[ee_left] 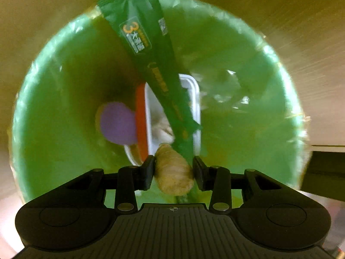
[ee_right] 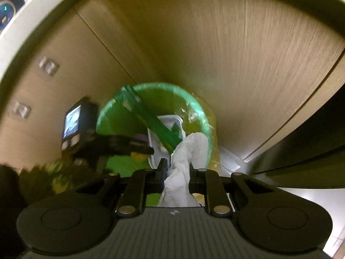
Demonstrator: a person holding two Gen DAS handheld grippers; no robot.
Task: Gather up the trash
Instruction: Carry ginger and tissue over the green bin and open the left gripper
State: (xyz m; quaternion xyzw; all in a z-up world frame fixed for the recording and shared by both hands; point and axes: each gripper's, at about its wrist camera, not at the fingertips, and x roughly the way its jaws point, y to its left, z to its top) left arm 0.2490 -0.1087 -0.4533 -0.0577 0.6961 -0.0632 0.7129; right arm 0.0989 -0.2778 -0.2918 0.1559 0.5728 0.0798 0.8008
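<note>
A bin lined with a green bag (ee_left: 64, 108) fills the left wrist view. My left gripper (ee_left: 174, 168) points down into its mouth, shut on a pale knob of ginger (ee_left: 174, 174). Inside lie a long green packet (ee_left: 146, 49), a white plastic tray (ee_left: 195, 108), a red strip (ee_left: 141, 118) and a purple round piece (ee_left: 117, 123). In the right wrist view my right gripper (ee_right: 175, 172) is shut on a crumpled white tissue (ee_right: 187, 149), just in front of the bin's rim (ee_right: 112, 116). The left gripper's black frame (ee_right: 116, 142) hangs over the bin.
Wooden cabinet fronts (ee_right: 237, 64) stand right behind the bin, under a white counter edge (ee_right: 43, 10). A dark recess (ee_right: 312, 140) opens to the right. A dark sleeve (ee_right: 10, 194) shows at the lower left.
</note>
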